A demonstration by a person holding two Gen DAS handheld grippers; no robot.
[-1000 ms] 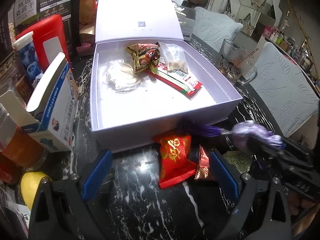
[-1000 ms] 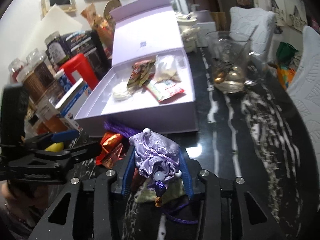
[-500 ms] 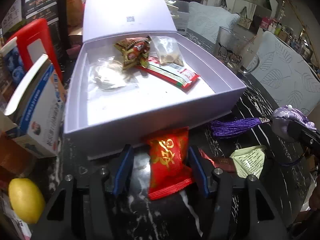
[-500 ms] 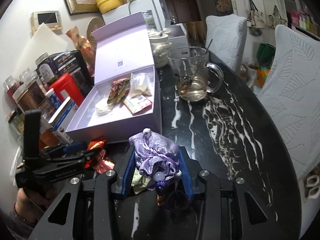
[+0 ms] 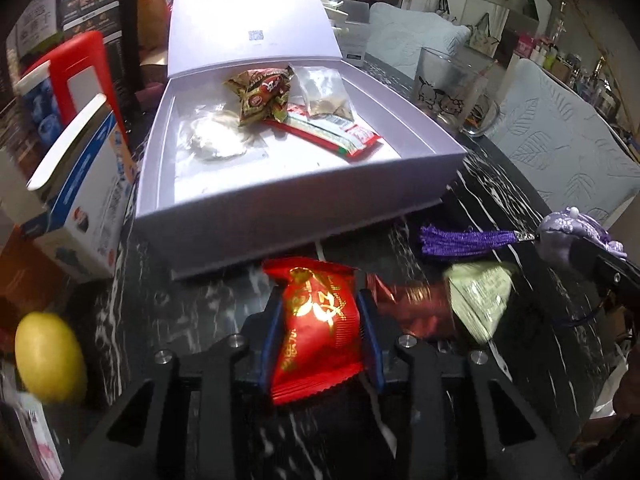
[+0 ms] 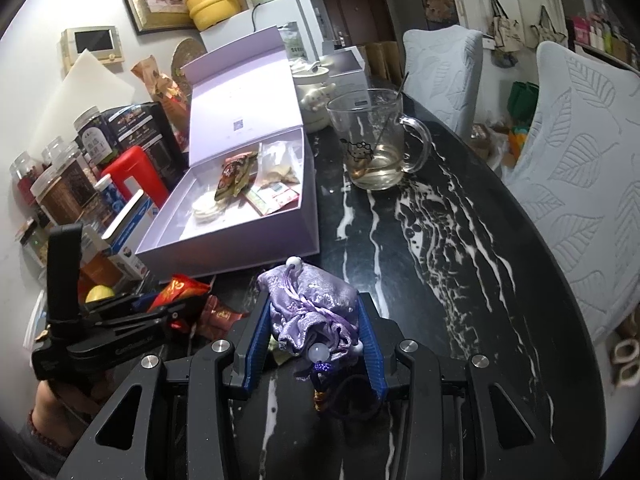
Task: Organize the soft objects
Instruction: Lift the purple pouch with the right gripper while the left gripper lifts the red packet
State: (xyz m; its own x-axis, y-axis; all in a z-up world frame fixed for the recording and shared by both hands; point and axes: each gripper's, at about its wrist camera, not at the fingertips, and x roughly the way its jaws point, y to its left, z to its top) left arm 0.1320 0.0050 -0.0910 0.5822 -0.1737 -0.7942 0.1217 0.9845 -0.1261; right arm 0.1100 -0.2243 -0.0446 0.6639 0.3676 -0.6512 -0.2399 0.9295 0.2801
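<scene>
My left gripper [image 5: 320, 336] has just closed its jaws on the red packet [image 5: 318, 320], which lies on the desk [image 5: 500, 184] at six o'clock of the open box [image 5: 280, 216], ready to lift in. My right gripper [image 6: 316, 336] pinches the purple pouch [image 6: 308, 304]; its tassel [image 5: 460, 238] hangs free. The green sachet [image 5: 480, 292] and foil packet [image 5: 412, 304] are blurred, and I can't read their print.
</scene>
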